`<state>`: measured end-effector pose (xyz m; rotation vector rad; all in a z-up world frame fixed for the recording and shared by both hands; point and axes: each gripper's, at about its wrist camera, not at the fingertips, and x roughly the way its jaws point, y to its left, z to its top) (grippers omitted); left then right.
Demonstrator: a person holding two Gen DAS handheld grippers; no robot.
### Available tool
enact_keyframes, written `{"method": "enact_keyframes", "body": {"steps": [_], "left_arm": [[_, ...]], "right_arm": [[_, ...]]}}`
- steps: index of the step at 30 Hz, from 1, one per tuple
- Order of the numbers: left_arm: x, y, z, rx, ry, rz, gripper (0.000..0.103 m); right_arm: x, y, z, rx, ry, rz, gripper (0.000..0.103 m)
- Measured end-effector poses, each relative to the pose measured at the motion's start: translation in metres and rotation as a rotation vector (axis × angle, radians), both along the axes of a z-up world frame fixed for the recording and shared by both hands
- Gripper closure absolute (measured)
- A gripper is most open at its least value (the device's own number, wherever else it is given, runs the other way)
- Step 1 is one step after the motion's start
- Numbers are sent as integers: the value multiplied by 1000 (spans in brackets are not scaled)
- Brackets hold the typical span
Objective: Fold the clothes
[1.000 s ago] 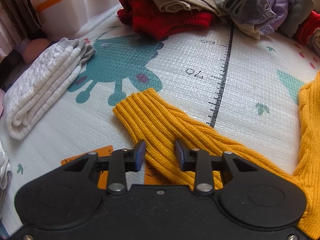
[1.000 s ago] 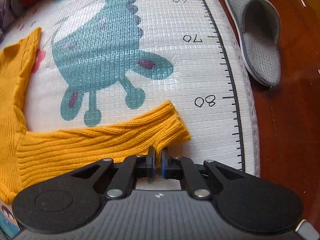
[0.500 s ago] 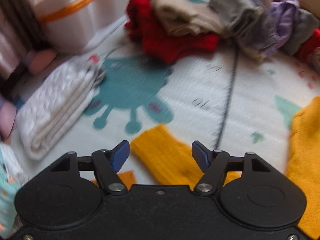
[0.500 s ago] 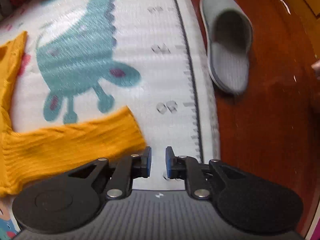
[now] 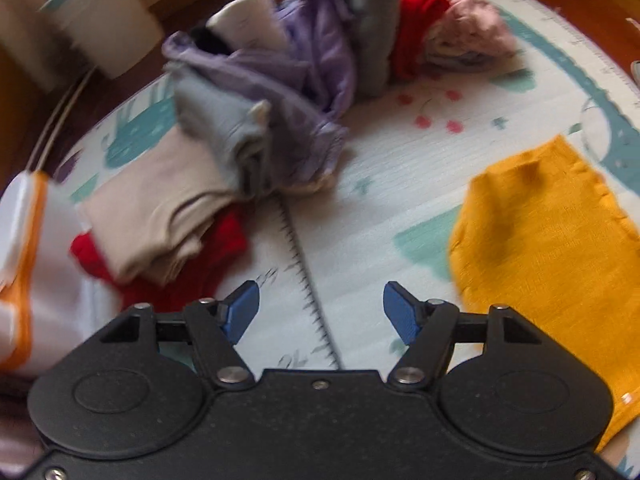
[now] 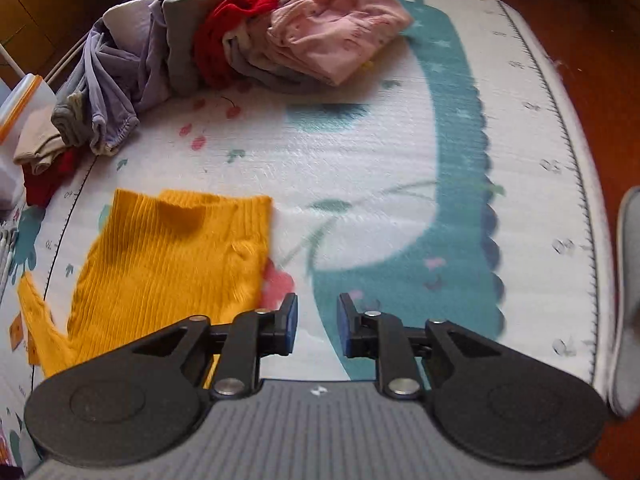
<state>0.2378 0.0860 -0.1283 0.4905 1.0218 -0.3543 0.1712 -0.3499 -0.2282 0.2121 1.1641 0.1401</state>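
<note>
Now both left tongs (image 5: 321, 312) and right tongs (image 6: 317, 323) gape empty above the mat (image 6: 360, 168), beside the sweater (image 6: 172, 260).

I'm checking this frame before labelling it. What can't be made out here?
- Yellow sweater: its lower part is hidden behind the right gripper body in the right wrist view; the frame edge cuts it in the left wrist view.
- Clothes pile: motion blur in the left wrist view smears where one garment ends and the next begins.
- Grey slipper: cut by the right edge, right wrist view.
- Mat ruler numbers: blurred, unreadable.
</note>
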Motion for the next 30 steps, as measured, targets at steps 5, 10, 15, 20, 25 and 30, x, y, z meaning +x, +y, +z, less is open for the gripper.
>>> {"method": "enact_keyframes", "body": {"steps": [5,10,15,20,25,30], "left_arm": [[34,-20,-39,-200,45,50,49],[54,-41,-87,-320,180,82,55],[65,-51,-115,-360,248,78,57],[72,-54,-138,-407,310,86,57],[72,-57,-134,-430,326,57,69],[60,-66,-133,-429,359,-17,69]], "right_arm": [[47,26,-29,29,-1,-19,70],[70,56,-44,64,-1,21,69],[87,67,-56,72,8,37,65],[89,69,-73,62,35,41,64],[85,72,-83,44,41,56,63],[80,76,-83,27,18,78,64]]}}
